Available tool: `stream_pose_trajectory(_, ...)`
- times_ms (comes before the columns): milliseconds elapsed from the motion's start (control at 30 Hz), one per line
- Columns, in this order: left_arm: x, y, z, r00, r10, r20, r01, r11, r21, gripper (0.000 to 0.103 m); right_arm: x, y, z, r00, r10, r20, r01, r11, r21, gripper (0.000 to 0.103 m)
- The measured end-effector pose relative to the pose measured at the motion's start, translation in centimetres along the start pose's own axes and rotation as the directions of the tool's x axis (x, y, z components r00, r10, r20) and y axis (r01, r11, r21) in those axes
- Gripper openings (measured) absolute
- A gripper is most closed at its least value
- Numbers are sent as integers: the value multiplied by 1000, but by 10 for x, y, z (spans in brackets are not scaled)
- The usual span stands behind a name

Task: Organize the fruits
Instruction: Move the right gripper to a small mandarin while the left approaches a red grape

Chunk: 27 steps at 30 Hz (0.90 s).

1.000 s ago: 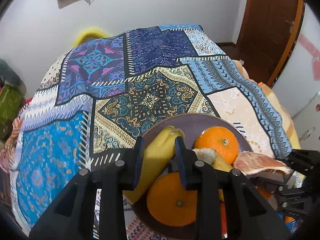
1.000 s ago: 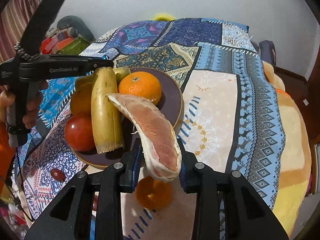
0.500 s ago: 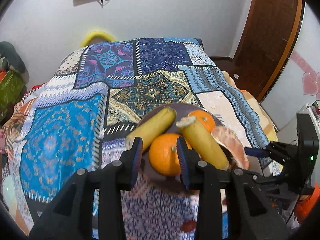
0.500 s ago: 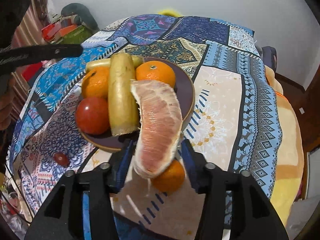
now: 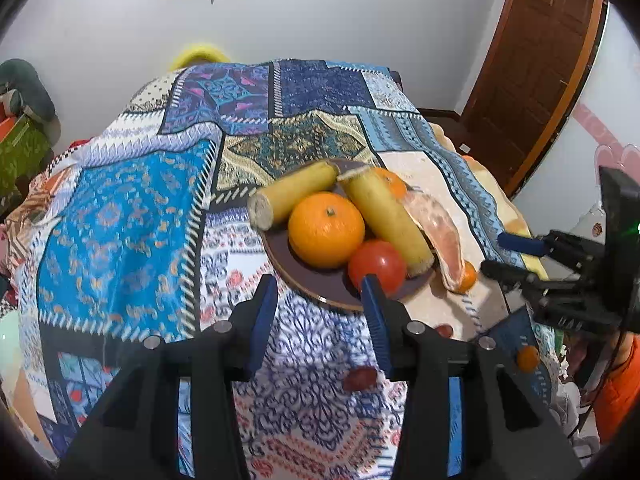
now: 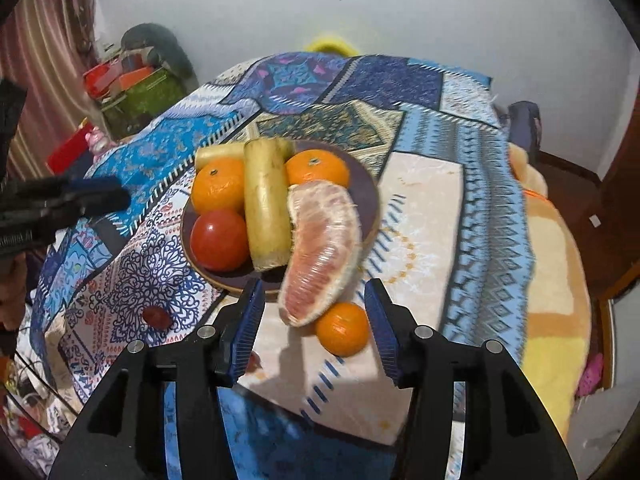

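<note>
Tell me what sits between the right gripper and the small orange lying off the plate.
Nothing visible does. The small orange lies on the cloth just ahead of the right gripper, whose jaws stand apart and empty. The pomelo wedge overhangs the plate rim beside it and could get bumped.

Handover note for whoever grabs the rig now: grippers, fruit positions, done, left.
Left gripper: jaws opening, nothing between them, short of the plate.
Right gripper: open, empty; the pomelo wedge lies just ahead of it, free, overhanging the plate rim.
On the plate: two bananas, two oranges, tomato, and the wedge.
Left: small orange on the cloth under the wedge tip, dark red fruit on the cloth near the plate.
</note>
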<state>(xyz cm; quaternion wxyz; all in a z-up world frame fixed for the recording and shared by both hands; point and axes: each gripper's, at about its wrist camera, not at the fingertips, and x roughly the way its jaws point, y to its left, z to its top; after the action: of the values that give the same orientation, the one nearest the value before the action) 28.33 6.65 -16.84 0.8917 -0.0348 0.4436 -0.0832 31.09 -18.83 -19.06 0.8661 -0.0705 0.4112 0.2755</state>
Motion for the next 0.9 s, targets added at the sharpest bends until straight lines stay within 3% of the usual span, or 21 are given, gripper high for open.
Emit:
stream_pose_trajectory(267, -8, -16, -29, 999, -17, -35, 16, 1000, -7, 44, -34, -17, -23, 998, -57, 4, 57, 997, 52, 56)
stream_pose_trajectory(500, -24, -29, -54, 1000, 2, -31, -2, 1000, 8, 56, -51, -23, -54, 998, -53, -31, 56, 993, 106, 56)
stream_pose_trajectory(600, -28, -33, -64, 1000, 9, -28, -9, 1000, 2, 61, -49, -22, -70, 997, -16, -73, 26, 991, 130, 57)
stream_pose_trajectory(900, -24, -33, -86, 998, -2, -68, -1, 999, -34, 61, -30, -21, -108, 981, 3, -192, 28, 987, 159, 57)
